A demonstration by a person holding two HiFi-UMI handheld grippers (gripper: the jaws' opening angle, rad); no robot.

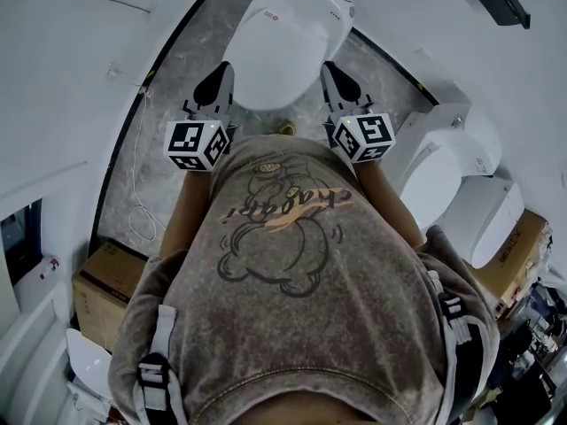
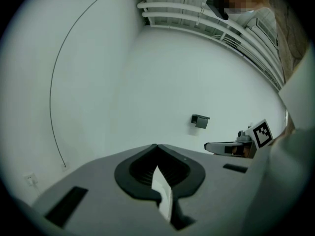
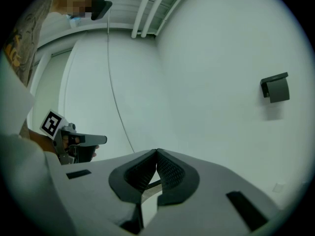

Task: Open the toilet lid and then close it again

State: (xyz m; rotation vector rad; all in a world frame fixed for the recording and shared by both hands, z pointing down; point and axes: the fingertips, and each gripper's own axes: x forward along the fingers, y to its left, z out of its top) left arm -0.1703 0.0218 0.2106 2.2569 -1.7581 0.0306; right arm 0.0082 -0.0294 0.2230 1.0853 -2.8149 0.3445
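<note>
Toilet lid lies shut just ahead of me; my left gripper and right gripper flank its front edge, jaws pressed together, empty; opening either pending or already undone, undetermined.

A storage or testing room, not a home: several white plastic-lidded toilets crowd a grey marbled floor beside brown cardboard boxes.

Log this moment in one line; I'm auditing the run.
toilet lid: down | left gripper: shut, empty | right gripper: shut, empty | placement: either side of lid's front
</note>
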